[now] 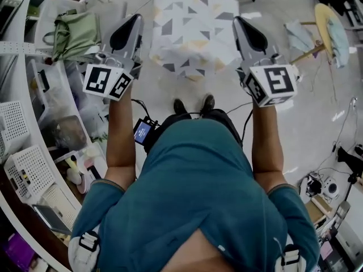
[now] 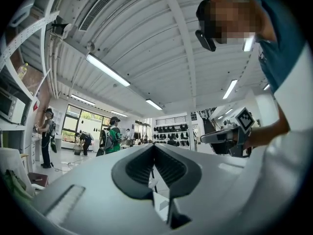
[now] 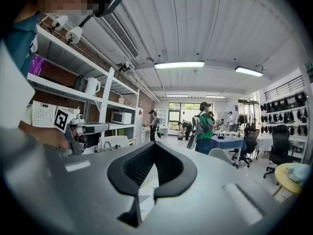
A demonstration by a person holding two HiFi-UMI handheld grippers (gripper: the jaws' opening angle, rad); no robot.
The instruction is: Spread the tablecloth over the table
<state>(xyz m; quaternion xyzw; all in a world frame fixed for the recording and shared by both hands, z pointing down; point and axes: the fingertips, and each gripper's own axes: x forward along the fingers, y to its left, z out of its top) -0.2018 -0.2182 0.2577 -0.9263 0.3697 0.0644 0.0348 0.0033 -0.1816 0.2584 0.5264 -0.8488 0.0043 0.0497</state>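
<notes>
Left claw [image 1: 134, 20] and right claw [image 1: 239, 21] clenched on nothing, tablecloth [image 1: 195, 30] ahead between them.
It drapes the small worktop (hidden underneath), forward of and below both claws, about equally near each.

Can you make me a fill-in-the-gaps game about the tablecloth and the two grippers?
The tablecloth is covered in a pattern of ____.
The left gripper and the right gripper both have their jaws ____.
The green bag lies on the same side as the ____ gripper.
Missing words: triangles; shut; left.
</notes>
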